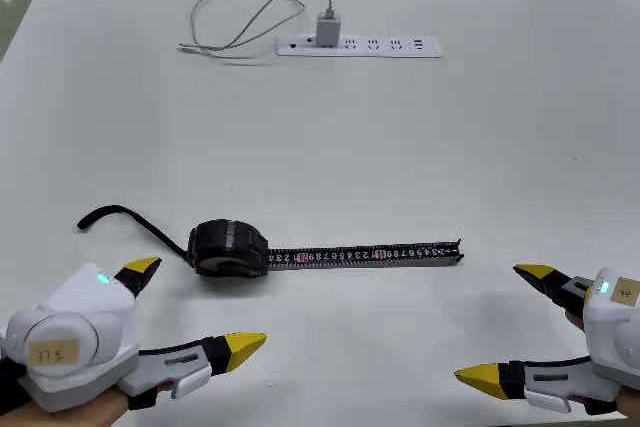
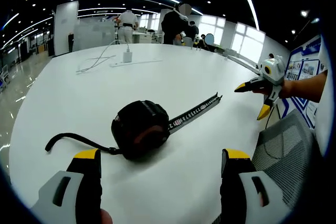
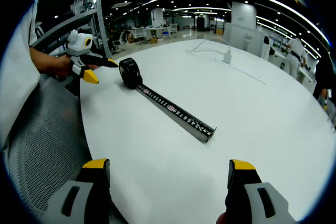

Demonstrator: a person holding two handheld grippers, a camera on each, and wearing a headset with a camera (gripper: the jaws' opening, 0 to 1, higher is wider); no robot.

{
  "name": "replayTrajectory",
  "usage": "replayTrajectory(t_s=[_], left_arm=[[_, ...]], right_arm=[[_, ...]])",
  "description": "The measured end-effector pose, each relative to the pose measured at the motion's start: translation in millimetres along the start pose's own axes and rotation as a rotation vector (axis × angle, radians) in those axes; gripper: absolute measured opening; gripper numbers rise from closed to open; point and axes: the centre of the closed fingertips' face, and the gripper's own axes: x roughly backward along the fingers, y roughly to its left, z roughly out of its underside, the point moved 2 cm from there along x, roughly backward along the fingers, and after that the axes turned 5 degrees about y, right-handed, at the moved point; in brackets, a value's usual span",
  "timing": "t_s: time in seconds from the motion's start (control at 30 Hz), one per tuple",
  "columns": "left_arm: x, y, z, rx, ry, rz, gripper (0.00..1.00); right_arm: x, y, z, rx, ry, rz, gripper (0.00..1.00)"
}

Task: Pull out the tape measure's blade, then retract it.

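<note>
A black tape measure (image 1: 229, 248) (image 2: 140, 129) (image 3: 129, 72) lies on the white table (image 1: 400, 147), its blade (image 1: 365, 254) (image 2: 195, 110) (image 3: 176, 113) pulled out to the right and lying flat. A black wrist strap (image 1: 128, 219) (image 2: 76, 140) trails to its left. My left gripper (image 1: 197, 305) (image 2: 160, 162) is open just short of the case, touching nothing. My right gripper (image 1: 510, 327) (image 3: 169, 170) is open near the table's front edge, a little short of the blade's hooked end (image 1: 459, 245) (image 3: 210, 131). Each gripper shows in the other's view: the left (image 3: 100, 70), the right (image 2: 252, 99).
A white power strip (image 1: 360, 45) with a plugged-in charger (image 1: 328, 27) and a looped grey cable (image 1: 245, 17) lies at the far side. A grey mesh chair seat (image 2: 289, 150) (image 3: 47, 145) sits beyond the table's near edge. People stand in the office background.
</note>
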Motion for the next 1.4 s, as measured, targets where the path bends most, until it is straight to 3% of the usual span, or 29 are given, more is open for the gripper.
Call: replayTrajectory(t_s=[0.3,0.53,0.6,0.7,0.87,1.0,1.03,1.17,1.4], left_arm=[[-17.9,-2.5,-6.3,0.012,-0.008,0.017,0.9],[-22.3,-7.1,-6.0,0.039,-0.011,0.024,0.89],[-24.2,-7.9,-6.0,0.033,-0.013,0.013,0.9],[-24.6,-5.5,-11.1,0.083,-0.037,-0.008,0.9],[-28.6,-9.0,-13.3,0.108,-0.047,-0.042,0.92],[-30.5,-10.3,-13.9,0.122,-0.047,-0.099,0.93],[-31.3,-9.5,-15.1,0.152,-0.06,-0.121,0.93],[-34.6,-10.1,-17.4,0.179,-0.07,-0.152,0.94],[-36.6,-0.7,-19.9,0.21,-0.077,-0.196,0.87]], right_arm=[[-0.3,-3.9,-1.2,-0.021,-0.015,0.0,0.91],[-0.3,-4.2,-1.6,-0.02,-0.015,-0.003,0.9],[0.1,-3.9,-2.0,-0.02,-0.016,-0.003,0.89],[-0.6,-4.0,-1.1,-0.024,-0.012,-0.005,0.89],[-1.4,-5.4,-2.5,-0.022,-0.015,-0.002,0.89],[-2.1,-6.0,-4.5,-0.025,-0.015,-0.01,0.84],[-2.4,-6.6,-4.9,-0.02,-0.013,-0.011,0.83],[-4.1,-9.3,-6.0,-0.006,-0.009,-0.013,0.78],[-6.2,-16.1,-10.6,0.019,-0.005,-0.02,0.73]])
